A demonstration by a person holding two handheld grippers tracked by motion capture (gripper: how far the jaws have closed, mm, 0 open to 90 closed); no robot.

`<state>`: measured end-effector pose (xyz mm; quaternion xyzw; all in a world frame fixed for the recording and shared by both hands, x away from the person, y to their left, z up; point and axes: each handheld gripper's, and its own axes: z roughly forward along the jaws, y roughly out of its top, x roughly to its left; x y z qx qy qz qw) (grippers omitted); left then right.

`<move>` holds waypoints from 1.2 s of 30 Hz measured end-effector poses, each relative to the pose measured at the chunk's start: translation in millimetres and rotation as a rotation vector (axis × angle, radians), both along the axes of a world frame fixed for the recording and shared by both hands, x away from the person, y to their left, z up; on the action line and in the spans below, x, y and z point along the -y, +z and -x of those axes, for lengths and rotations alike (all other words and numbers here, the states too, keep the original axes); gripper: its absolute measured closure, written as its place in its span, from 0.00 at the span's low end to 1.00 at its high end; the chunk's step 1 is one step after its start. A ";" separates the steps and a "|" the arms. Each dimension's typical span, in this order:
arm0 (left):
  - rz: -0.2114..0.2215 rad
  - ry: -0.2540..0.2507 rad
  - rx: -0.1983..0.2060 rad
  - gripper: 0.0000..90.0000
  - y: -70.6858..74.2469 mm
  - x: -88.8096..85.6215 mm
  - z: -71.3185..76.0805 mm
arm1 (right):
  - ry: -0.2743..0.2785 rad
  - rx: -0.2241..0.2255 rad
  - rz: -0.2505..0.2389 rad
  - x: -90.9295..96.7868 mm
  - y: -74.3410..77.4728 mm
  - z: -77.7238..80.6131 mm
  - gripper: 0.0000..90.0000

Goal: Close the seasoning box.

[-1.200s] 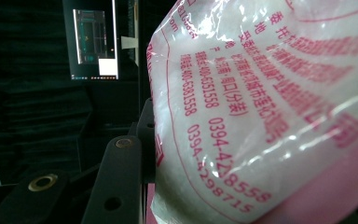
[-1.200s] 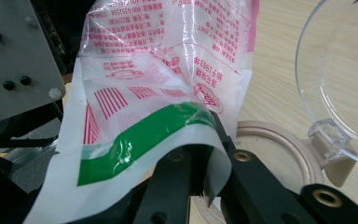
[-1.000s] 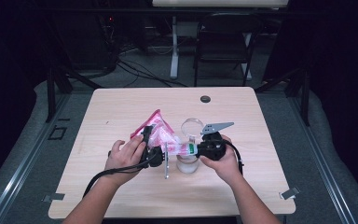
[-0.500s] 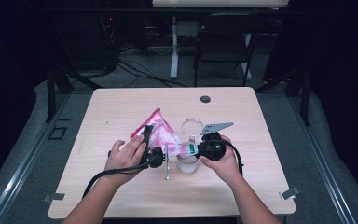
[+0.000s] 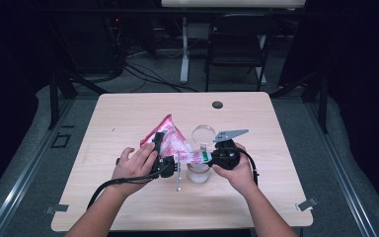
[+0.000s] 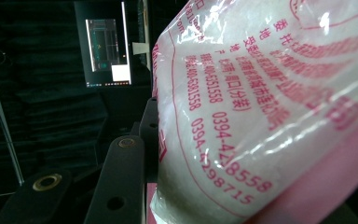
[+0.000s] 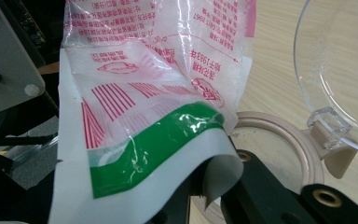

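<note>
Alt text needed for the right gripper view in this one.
The right claw pinches the green-striped end of a red-printed plastic bag, which hangs over the open mouth of a beige-rimmed container on the wooden table. The container's clear hinged lid stands flipped open at right.

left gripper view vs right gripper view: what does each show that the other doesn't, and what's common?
Left gripper view alone: a lit monitor in the dark background, and phone-number print on the bag's bulging white body.

Right gripper view alone: the bag's green-striped edge pinched by the right gripper, the open jar with its beige rim, its hinged clear lid, and the wooden table.

Both: the pink-printed plastic bag and black jaws at the bottom.
</note>
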<state>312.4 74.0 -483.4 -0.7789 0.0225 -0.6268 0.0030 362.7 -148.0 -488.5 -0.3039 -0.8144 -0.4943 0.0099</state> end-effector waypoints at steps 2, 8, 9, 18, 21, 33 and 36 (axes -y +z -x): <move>0.001 0.000 -0.005 0.73 0.1 0.0 0.5 | -0.001 -0.003 -0.004 -0.4 -0.9 -0.3 1.00; 0.007 0.000 -0.010 0.74 -0.2 -1.0 0.7 | -0.008 -0.005 -0.006 -1.4 -2.1 -0.7 1.00; 0.006 -0.001 -0.012 0.74 0.0 -1.2 0.7 | -0.008 -0.005 -0.006 -1.4 -2.1 -0.7 1.00; -0.009 -0.009 0.011 0.74 2.8 1.3 1.6 | -0.008 -0.006 -0.009 -0.5 -1.6 -0.9 1.00; -0.009 -0.007 0.003 0.74 2.6 1.5 1.5 | -0.011 -0.005 -0.005 -0.7 -2.0 -0.8 1.00; -0.020 -0.007 0.006 0.74 3.8 -0.2 2.0 | -0.007 -0.007 -0.006 -2.8 -2.6 -0.7 1.00; -0.022 -0.008 0.010 0.74 3.9 -0.2 2.0 | -0.008 -0.005 -0.007 -3.3 -2.9 -0.7 1.00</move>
